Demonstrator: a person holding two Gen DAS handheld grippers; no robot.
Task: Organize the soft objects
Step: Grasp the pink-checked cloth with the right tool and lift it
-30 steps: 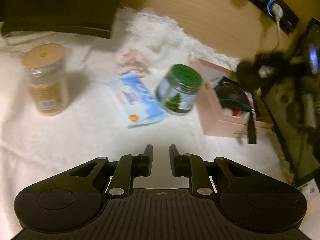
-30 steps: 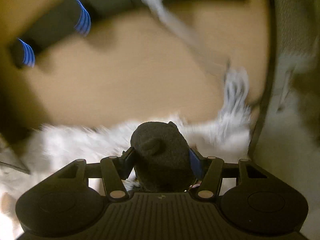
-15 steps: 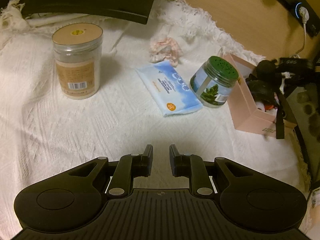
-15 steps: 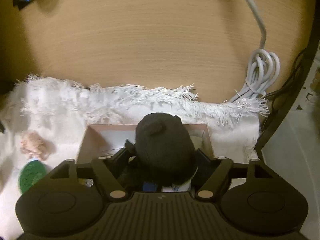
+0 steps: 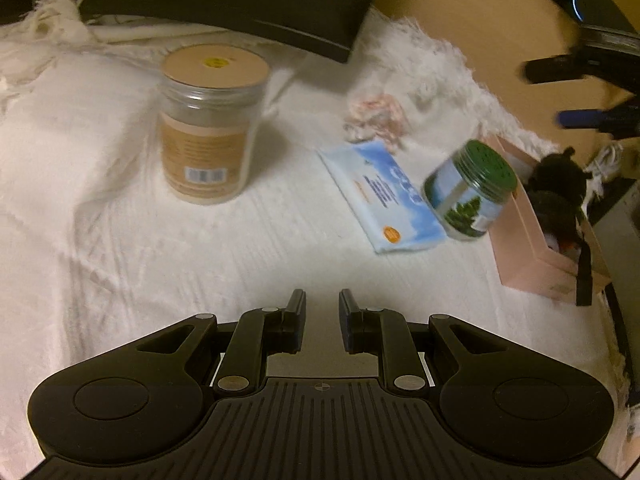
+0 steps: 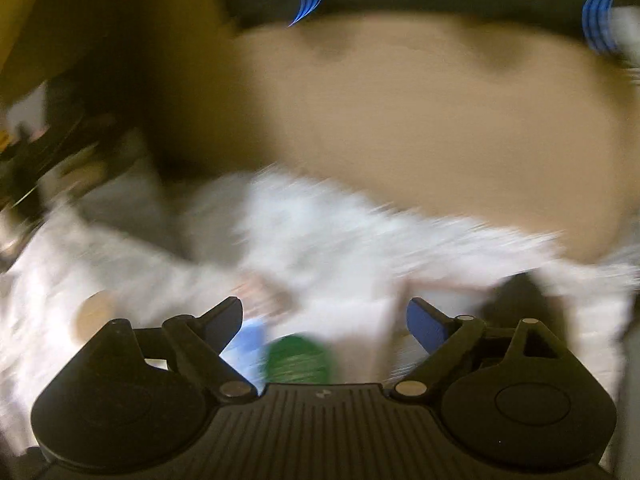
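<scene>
— Right gripper point(image 6: 324, 316)? Spread wide, empty. Left gripper point(image 5: 322, 312): narrowly parted, empty.
— Black plush point(image 5: 556, 196)? In pink box point(image 5: 520, 256). Pink scrunchie point(image 5: 376, 114) next, probably; ahead-right of left gripper, nearer right.

Right in front of the left gripper point(image 5: 322, 312) there is bare white cloth point(image 5: 120, 248) — lots of room to slide forward. Its fingers point(image 5: 294, 320) stand a little apart with nothing between them. Farther ahead on the left a tall jar point(image 5: 212, 124) stands in the way. To the right lie a flat blue packet point(image 5: 384, 196) and a green-lid jar point(image 5: 470, 196), touching each other. Just beside that jar is a pink box point(image 5: 532, 256), full of dark soft things. A crumpled pink cloth point(image 5: 376, 116) lies behind the packet. Between the tall jar and the packet is an open path. The right gripper point(image 6: 324, 320) is spread wide — its view is too blurry to tell more.
</scene>
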